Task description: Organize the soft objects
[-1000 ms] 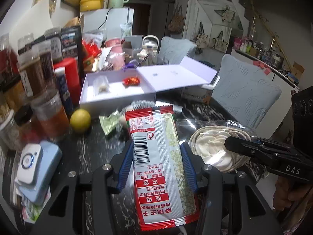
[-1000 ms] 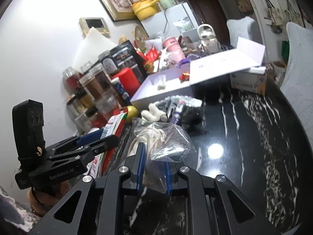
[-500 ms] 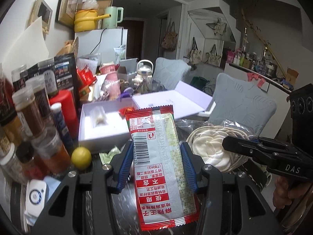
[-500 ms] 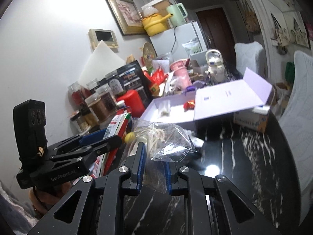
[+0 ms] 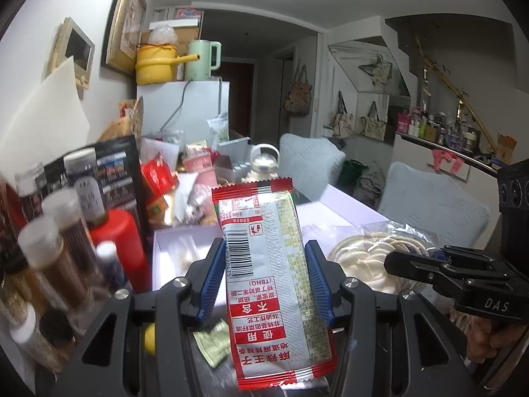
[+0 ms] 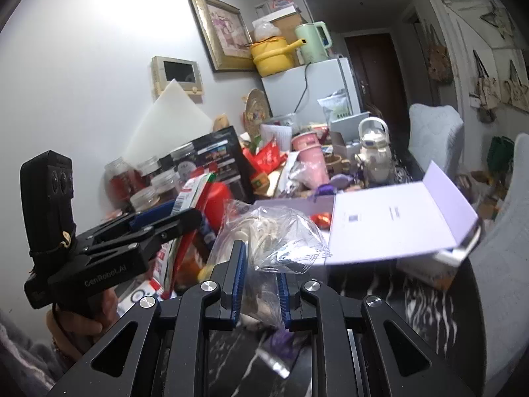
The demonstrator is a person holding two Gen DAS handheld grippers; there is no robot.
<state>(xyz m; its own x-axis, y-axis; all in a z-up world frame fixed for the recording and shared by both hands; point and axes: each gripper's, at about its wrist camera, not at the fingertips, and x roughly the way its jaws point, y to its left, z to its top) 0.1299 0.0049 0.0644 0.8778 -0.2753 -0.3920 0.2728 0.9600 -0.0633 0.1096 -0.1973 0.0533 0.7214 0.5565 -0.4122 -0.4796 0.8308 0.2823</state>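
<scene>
My left gripper (image 5: 264, 264) is shut on a red-and-white snack packet (image 5: 267, 264) with a barcode, held upright in the air; it also shows in the right wrist view (image 6: 190, 198). My right gripper (image 6: 259, 274) is shut on a clear plastic bag of white cotton pads (image 6: 274, 235), seen also in the left wrist view (image 5: 367, 258). An open lilac box (image 5: 172, 258) with its lid (image 6: 396, 218) folded out lies beyond, holding a small red item (image 6: 322, 220) and a small clear packet.
Jars and bottles (image 5: 56, 254), a red canister (image 5: 119, 241), a yellow lemon (image 5: 149, 335) and a green wrapper (image 5: 213, 342) crowd the black marble table (image 6: 426, 301) at left. A fridge (image 5: 185, 109), clutter and grey chairs (image 5: 429, 205) stand behind.
Both grippers have risen and tilted up with their loads, so the table and box sit lower in view. Both grips are unchanged.
</scene>
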